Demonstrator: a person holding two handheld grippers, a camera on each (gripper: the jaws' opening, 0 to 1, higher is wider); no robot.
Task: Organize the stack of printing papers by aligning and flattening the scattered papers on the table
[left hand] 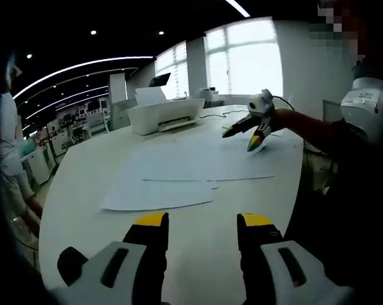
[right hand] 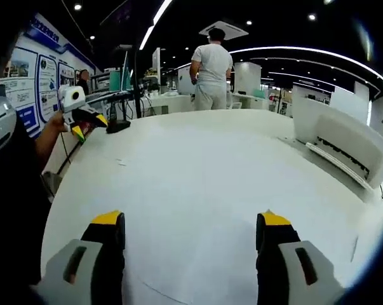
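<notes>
Ahead of the left tongs (left hand: 202,223), in the left gripper view, the white counter (left hand: 83,190) carries the scattered printing papers (left hand: 178,171): several white sheets lying flat and overlapping, edges not aligned, nearest sheet just beyond the jaw tips. Left tongs released, jaws spread wide and holding nothing, hovering over bare counter short of the papers. Past the sheets and left of the jaw line sits a white inkjet printer (left hand: 166,113) with a raised paper tray. Right of it, beyond the far side of the papers, the right tongs (left hand: 242,136) come in from the right, held by a hand with a reddish sleeve; tips low over the far sheets, jaws parted. Contact with the paper cannot be told. Bright windows (left hand: 242,57) stand behind.

Right gripper view: the left tongs (right hand: 88,126) show far left, beyond the counter edge (right hand: 64,184), held up off the surface. Right tongs (right hand: 191,225) released, jaws wide apart, nothing between them, with white paper surface (right hand: 197,190) directly ahead; sheet edges hard to make out against the white counter. Straight ahead past the far counter edge a person in a white shirt (right hand: 211,73) stands with back turned. Right of the jaws, the printer (right hand: 343,143) sits near the counter rim.
</notes>
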